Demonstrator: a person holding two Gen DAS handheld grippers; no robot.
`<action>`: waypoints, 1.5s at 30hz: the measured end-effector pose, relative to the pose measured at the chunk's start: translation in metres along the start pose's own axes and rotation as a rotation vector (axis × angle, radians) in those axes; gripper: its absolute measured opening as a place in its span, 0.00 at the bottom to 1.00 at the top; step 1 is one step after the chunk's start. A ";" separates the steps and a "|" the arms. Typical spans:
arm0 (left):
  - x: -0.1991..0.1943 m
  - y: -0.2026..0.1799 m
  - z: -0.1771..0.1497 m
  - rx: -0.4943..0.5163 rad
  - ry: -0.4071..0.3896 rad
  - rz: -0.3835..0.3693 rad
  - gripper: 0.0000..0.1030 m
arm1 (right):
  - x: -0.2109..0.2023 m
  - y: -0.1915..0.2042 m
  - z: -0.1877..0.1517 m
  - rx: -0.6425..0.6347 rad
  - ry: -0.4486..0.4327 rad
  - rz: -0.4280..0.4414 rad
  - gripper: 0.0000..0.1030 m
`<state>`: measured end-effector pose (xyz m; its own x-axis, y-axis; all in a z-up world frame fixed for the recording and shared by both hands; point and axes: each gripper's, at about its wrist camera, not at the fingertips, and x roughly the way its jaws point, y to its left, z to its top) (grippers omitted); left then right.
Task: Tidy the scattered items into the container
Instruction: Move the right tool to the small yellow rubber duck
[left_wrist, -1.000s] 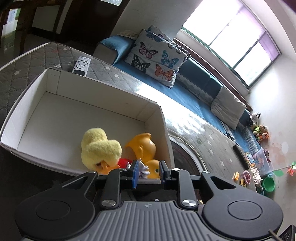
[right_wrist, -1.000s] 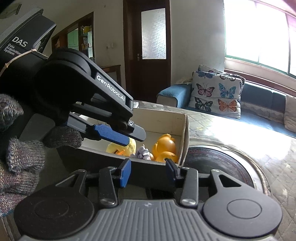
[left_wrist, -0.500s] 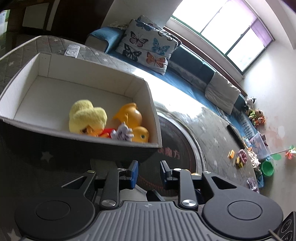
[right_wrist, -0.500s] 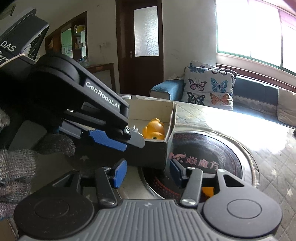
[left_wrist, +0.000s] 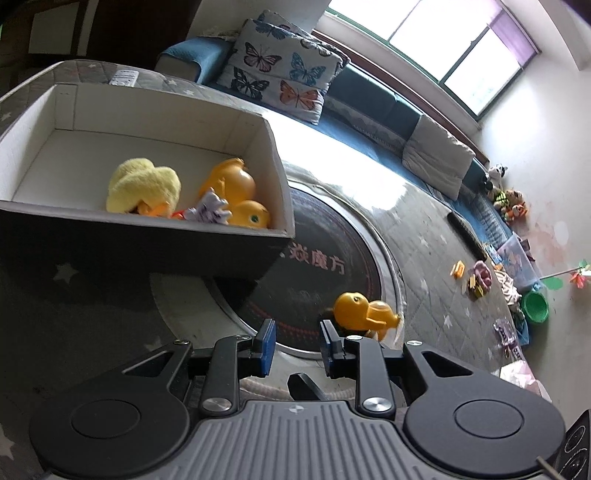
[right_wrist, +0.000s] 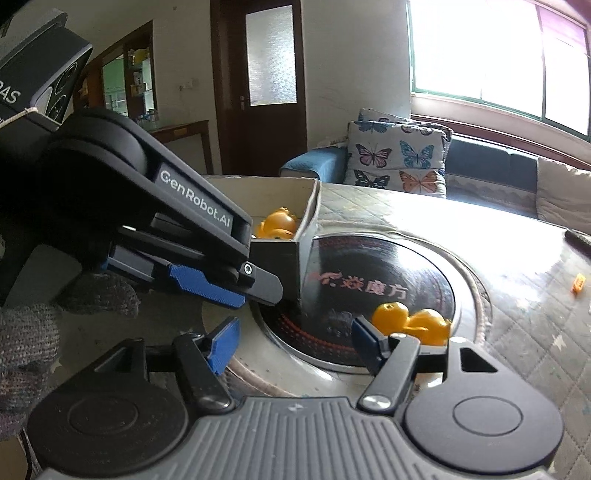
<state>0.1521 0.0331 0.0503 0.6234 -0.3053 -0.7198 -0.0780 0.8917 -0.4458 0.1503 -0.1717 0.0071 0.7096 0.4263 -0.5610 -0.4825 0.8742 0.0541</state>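
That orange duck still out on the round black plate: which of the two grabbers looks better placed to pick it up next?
Probably the right gripper. Its jaws are open wide, and the orange duck sits just past its right finger. The left gripper is open more narrowly and aimed left of the duck, nearer the box.

A home living room.
A blue sofa (right_wrist: 491, 158) with butterfly cushions (left_wrist: 280, 79) sits under a window (right_wrist: 491, 48); a wooden door (right_wrist: 266, 88) stands at 12 o'clock.
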 end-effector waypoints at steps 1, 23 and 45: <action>0.001 -0.002 -0.001 0.003 0.004 0.000 0.28 | -0.001 -0.001 -0.002 0.003 0.002 -0.002 0.70; 0.026 -0.030 -0.007 0.056 0.064 -0.006 0.30 | -0.005 -0.038 -0.020 0.066 0.034 -0.061 0.79; 0.057 -0.043 0.015 0.045 0.081 -0.010 0.30 | 0.027 -0.076 -0.014 0.058 0.069 -0.086 0.81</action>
<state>0.2026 -0.0179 0.0367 0.5592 -0.3389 -0.7566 -0.0356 0.9020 -0.4303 0.1991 -0.2297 -0.0234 0.7088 0.3341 -0.6213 -0.3894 0.9197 0.0503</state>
